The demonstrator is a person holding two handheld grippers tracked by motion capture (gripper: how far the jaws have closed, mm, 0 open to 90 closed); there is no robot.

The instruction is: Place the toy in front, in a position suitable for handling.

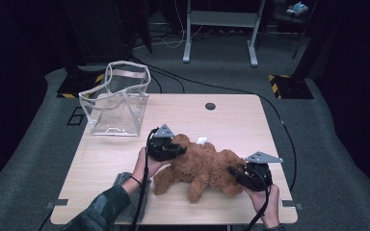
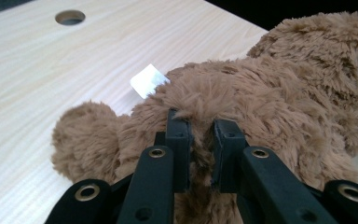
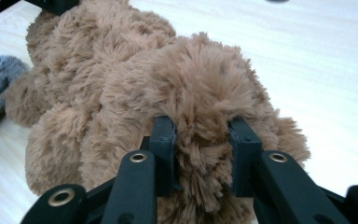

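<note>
Pinching fluffy brown plush teddy bear (image 1: 207,166) on pale wooden worktop (image 1: 231,120): left tongs (image 2: 200,140) and right tongs (image 3: 203,154), both clamped into fur.

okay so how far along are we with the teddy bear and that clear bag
Done: both grippers have a pinch on the teddy bear, the left gripper and the right gripper each closed on a tuft of fur. In hand: the bear, lying on the table. Likely left: lifting it over to the clear bag, which stands apart, with nothing visible inside.
</note>
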